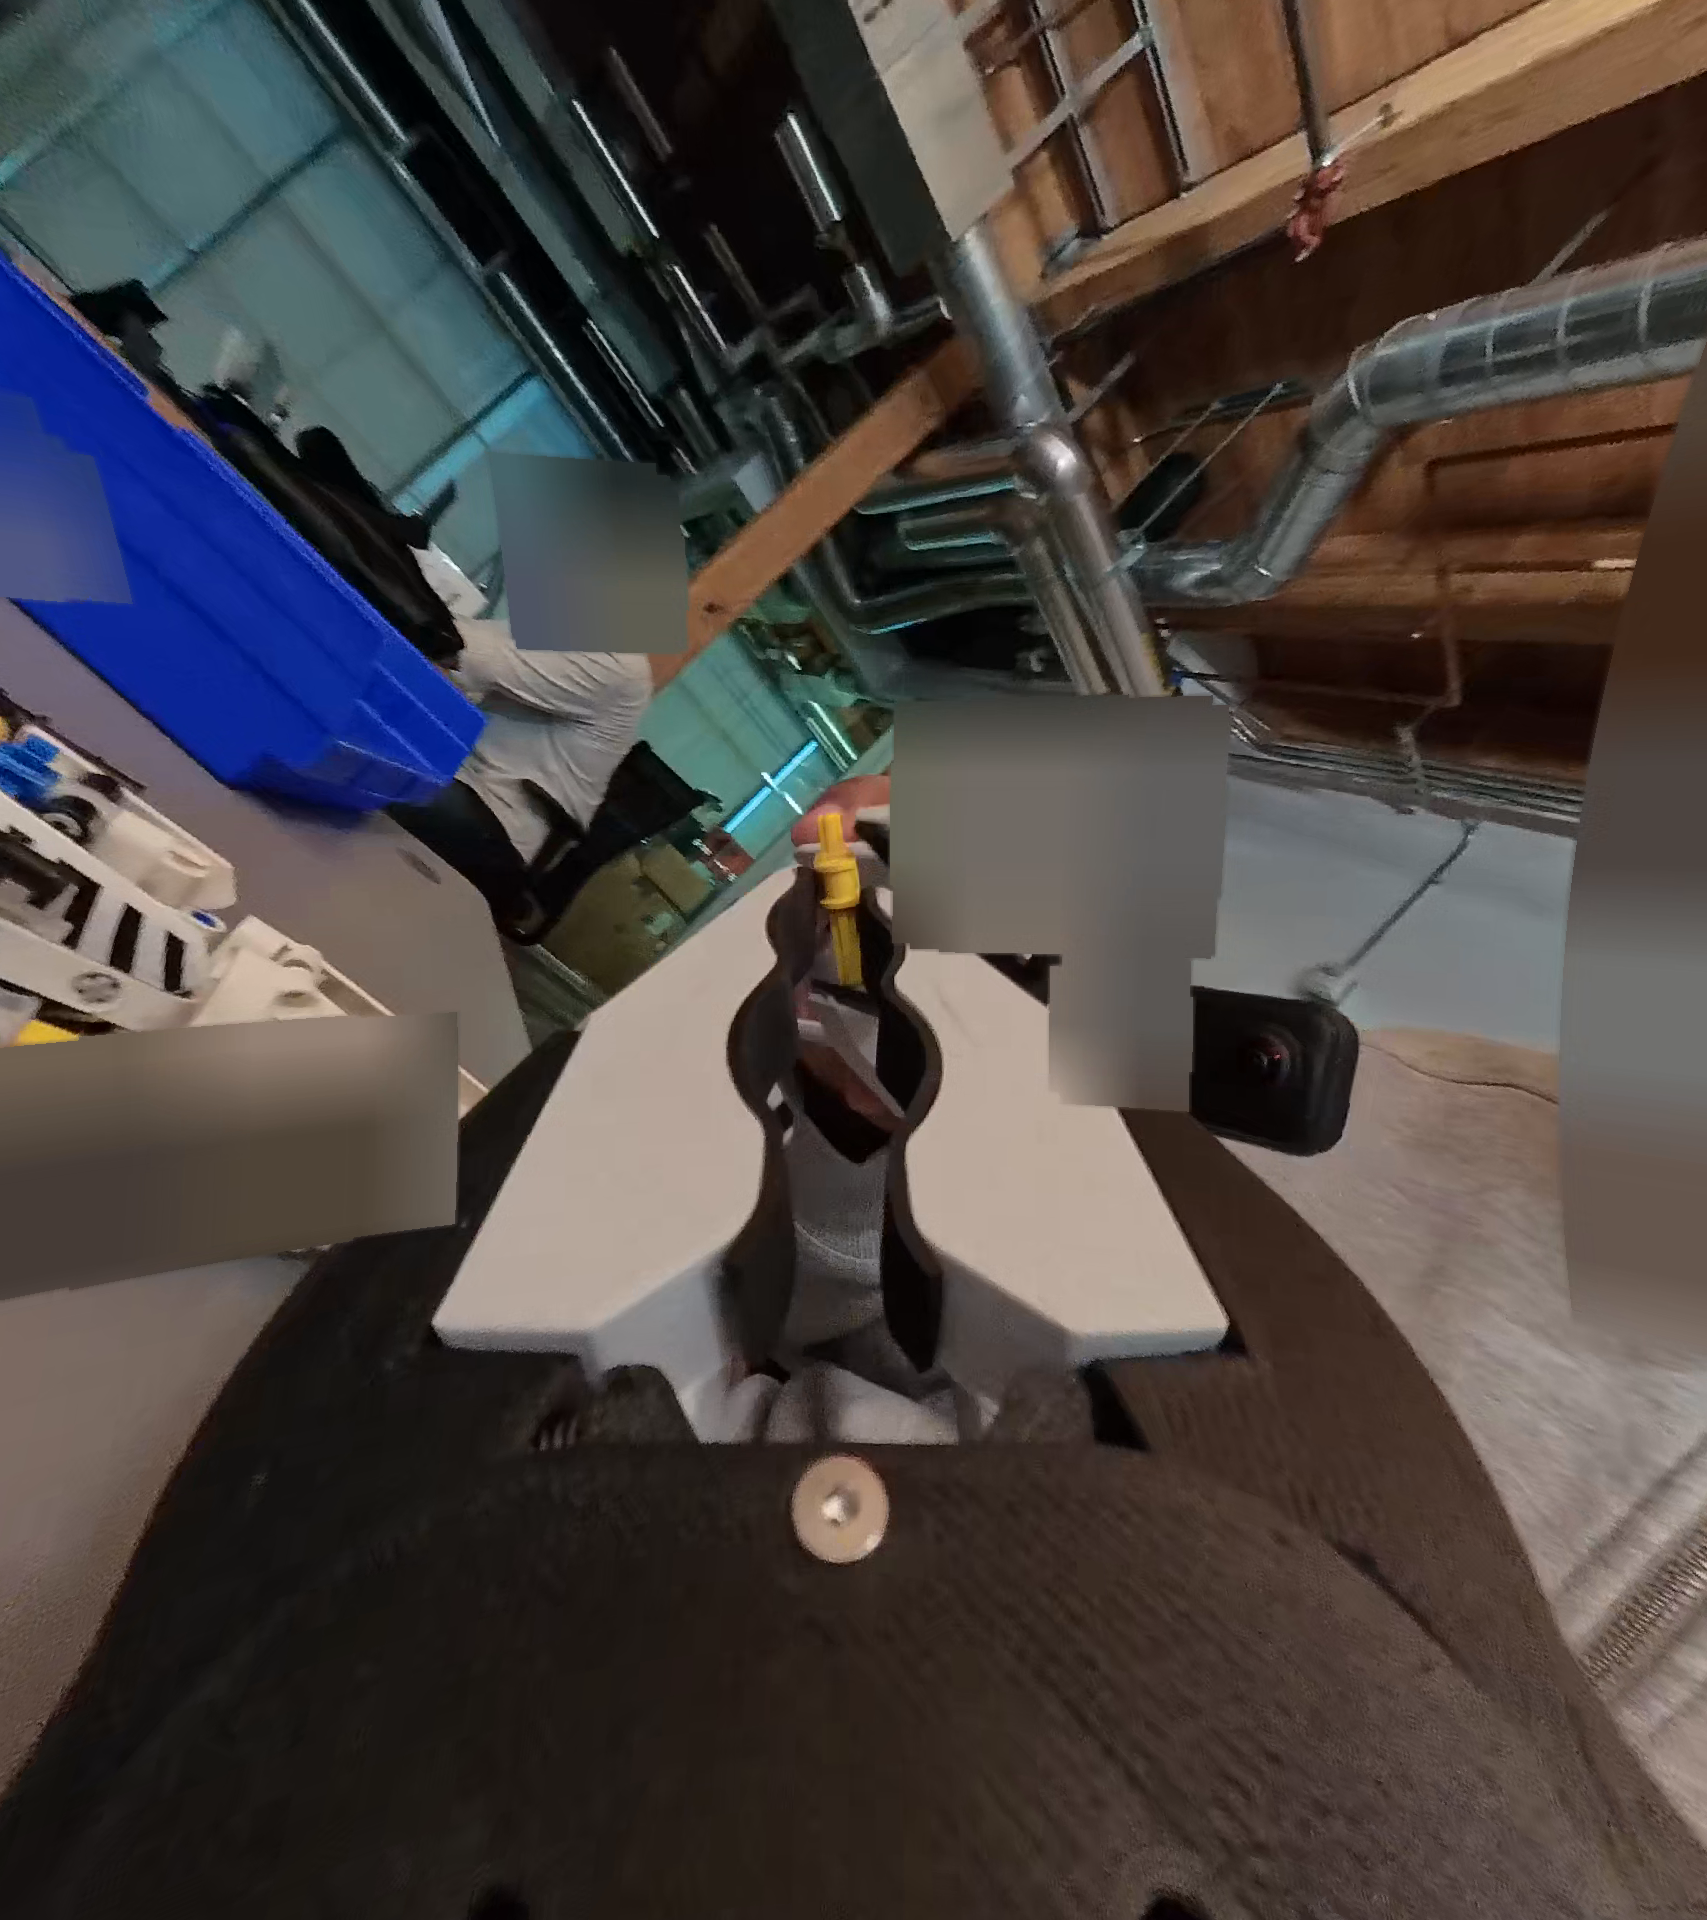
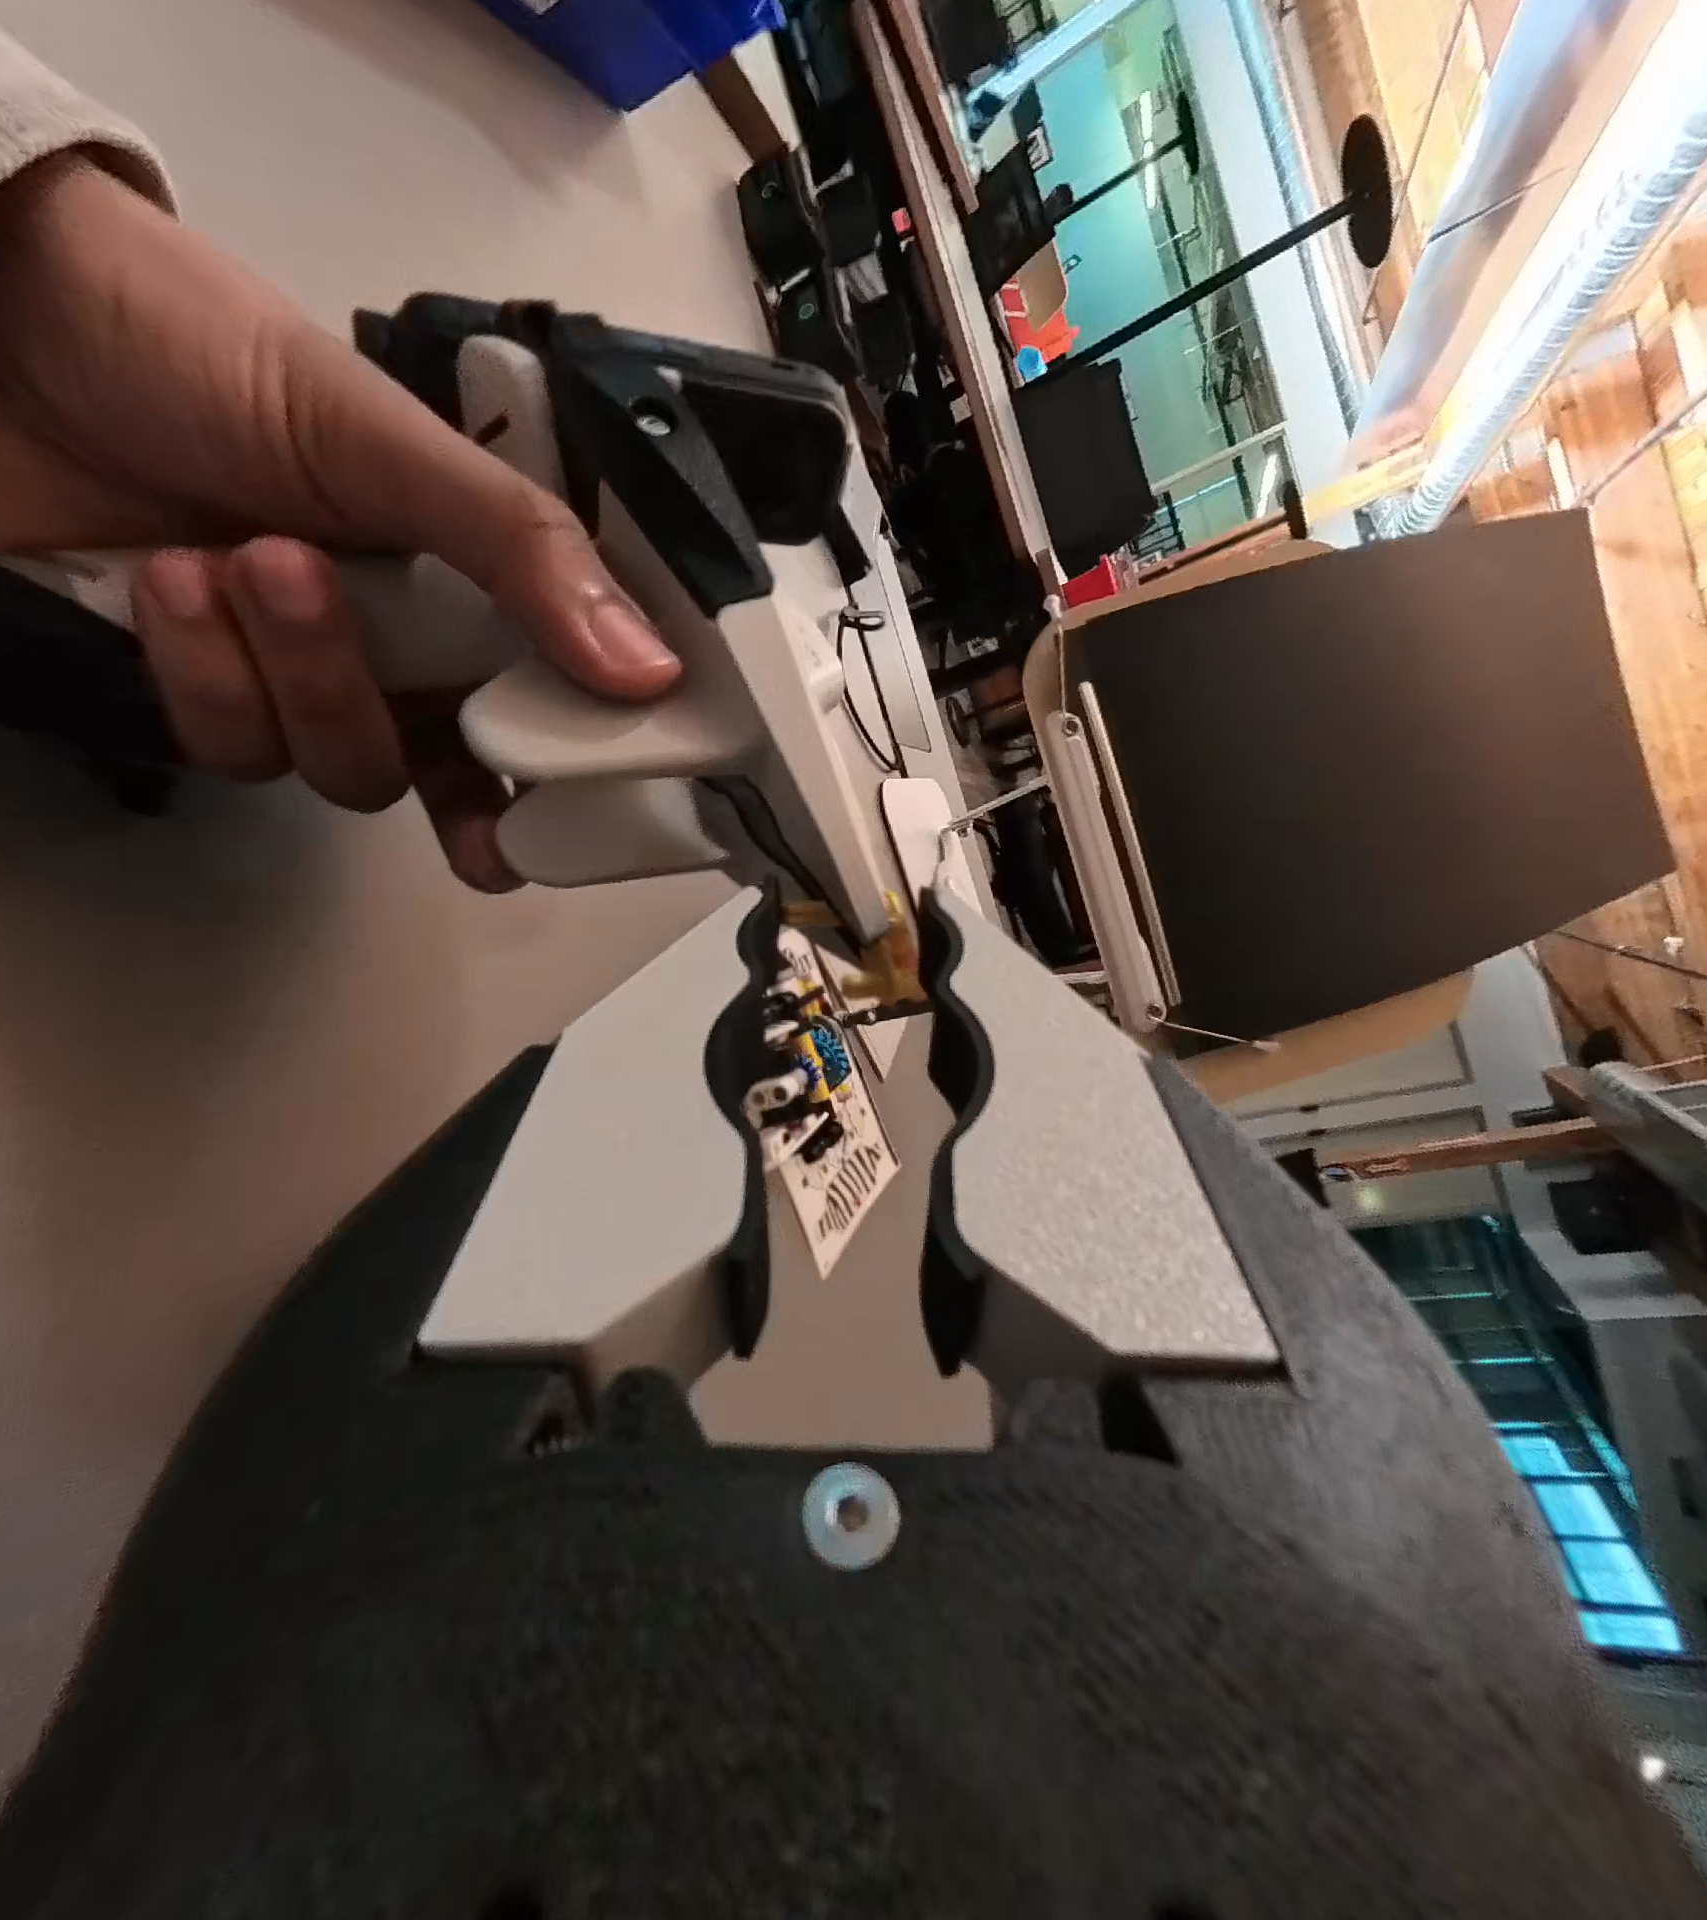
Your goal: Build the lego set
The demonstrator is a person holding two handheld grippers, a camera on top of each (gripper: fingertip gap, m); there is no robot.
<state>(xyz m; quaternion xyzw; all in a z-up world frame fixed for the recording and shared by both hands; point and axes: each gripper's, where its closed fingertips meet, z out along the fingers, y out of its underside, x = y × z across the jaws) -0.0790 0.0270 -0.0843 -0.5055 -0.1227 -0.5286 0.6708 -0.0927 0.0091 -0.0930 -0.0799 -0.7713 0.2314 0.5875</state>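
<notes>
- Lego model (image 1: 49, 894), white with black stripes plus blue and yellow parts, lies on the table (image 1: 329, 862) at the far left of the left wrist view; a blue bin (image 1: 205, 582) stands just behind it.
- Left gripper (image 1: 833, 883): we hold a small yellow pin (image 1: 836, 878) at the very tips, jaws clamped on its lower half, head sticking out past them. The gripper is raised and tilted, well apart from the model.
- Right gripper (image 2: 844, 914): jaws apart, nothing held. Through the gap we see the striped model (image 2: 828, 1122) on the table beyond.
- In the right wrist view the hand (image 2: 236, 561) holding the left gripper (image 2: 880, 935) sits just in front of our right tips; yellow pin (image 2: 885, 951) shows there, close above the model. Contact between pin and model: cannot tell.
- Step in hand, our judgement: seat the pin in a hole of the model.
- To do it well: line the pin's axis up with the hole before pushing; the grip is shallow, so a skewed push may twist the pin out.
- Right gripper should brace the model by a solid white beam, so it does not slide on the table.
- Which hole is the target: not readable from these views.
</notes>
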